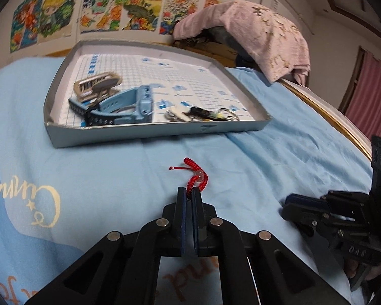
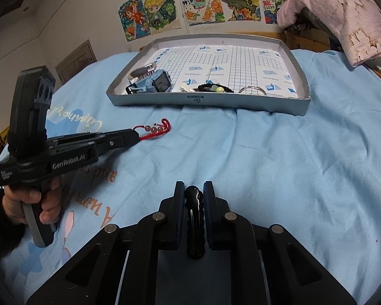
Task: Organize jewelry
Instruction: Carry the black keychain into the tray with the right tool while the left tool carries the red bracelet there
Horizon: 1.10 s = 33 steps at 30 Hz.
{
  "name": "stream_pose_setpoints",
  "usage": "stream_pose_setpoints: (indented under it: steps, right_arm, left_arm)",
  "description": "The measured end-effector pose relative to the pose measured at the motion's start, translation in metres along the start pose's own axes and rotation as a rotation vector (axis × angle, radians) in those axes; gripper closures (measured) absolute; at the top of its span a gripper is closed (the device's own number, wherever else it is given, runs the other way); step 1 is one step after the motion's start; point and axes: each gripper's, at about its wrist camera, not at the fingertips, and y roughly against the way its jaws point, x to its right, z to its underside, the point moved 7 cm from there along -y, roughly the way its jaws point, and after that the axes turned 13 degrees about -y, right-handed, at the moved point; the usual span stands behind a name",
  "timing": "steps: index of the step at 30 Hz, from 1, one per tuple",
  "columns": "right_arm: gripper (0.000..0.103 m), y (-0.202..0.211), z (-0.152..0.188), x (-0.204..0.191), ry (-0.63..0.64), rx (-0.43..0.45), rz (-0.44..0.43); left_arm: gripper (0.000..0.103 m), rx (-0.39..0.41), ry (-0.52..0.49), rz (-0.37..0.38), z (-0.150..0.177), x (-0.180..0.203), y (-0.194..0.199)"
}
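The left gripper (image 1: pixel 189 193) is closed on the near end of a red braided cord bracelet with pale beads (image 1: pixel 196 176), which trails forward from the fingertips. Whether the far end rests on the bed or hangs just above it, I cannot tell. The right gripper (image 2: pixel 193 190) is clamped on a string of glossy black round beads (image 2: pixel 194 218), most likely a bracelet, held lengthwise between the fingers and running back toward the camera.

The landmark is the shallow grey cardboard tray lined with blue-and-white grid paper (image 2: pixel 296 105), which sits on the light blue printed bedsheet (image 2: pixel 279 165). Both grippers are on the near side of the tray, clear of its front wall. Inside the tray, at its left end, lie a light blue plastic watch (image 1: pixel 139 104), a black studded strap (image 1: pixel 94 117) and a gold-toned metal band (image 1: pixel 96 84). Along the front wall, right of the watch, sit a small dark cluster with green beads (image 2: pixel 213 89) and a silver ring (image 2: pixel 251 90).

The step in hand looks like carrying both pieces to the tray. To do it well, lift each clear of the sheet and above the front wall so nothing snags. Release over bare grid paper toward the tray's right or rear. Lower each piece before opening so the cords do not tangle with the cluster.
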Motion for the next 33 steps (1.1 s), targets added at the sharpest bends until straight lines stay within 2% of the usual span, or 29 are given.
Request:
stream_pose_setpoints:
  steps: [5,11,18,23,27,33]
  right_arm:
    - [0.09,0.007,-0.008,0.003,-0.012,0.034,-0.018]
    - [0.09,0.015,-0.035,0.006,-0.015,0.098,-0.043]
    - [0.09,0.013,-0.078,0.009,-0.025,0.173,-0.065]
    - [0.09,-0.004,-0.118,0.007,-0.017,0.22,-0.058]
    - [0.09,-0.026,-0.144,0.013,-0.025,0.243,-0.033]
    - [0.09,-0.061,-0.153,0.026,-0.06,0.208,-0.01]
  left_arm:
    - [0.099,0.035,-0.036,0.009,-0.007,0.009,0.01]
    - [0.099,0.101,-0.01,0.036,-0.028,0.008,0.022]
    - [0.099,0.175,0.035,-0.013,-0.058,-0.004,0.019]
    - [0.099,0.212,0.085,-0.058,-0.083,-0.02,0.004]
    - [0.099,0.212,0.097,-0.096,-0.091,-0.026,-0.015]
    - [0.099,0.182,0.081,-0.105,-0.087,-0.022,-0.037]
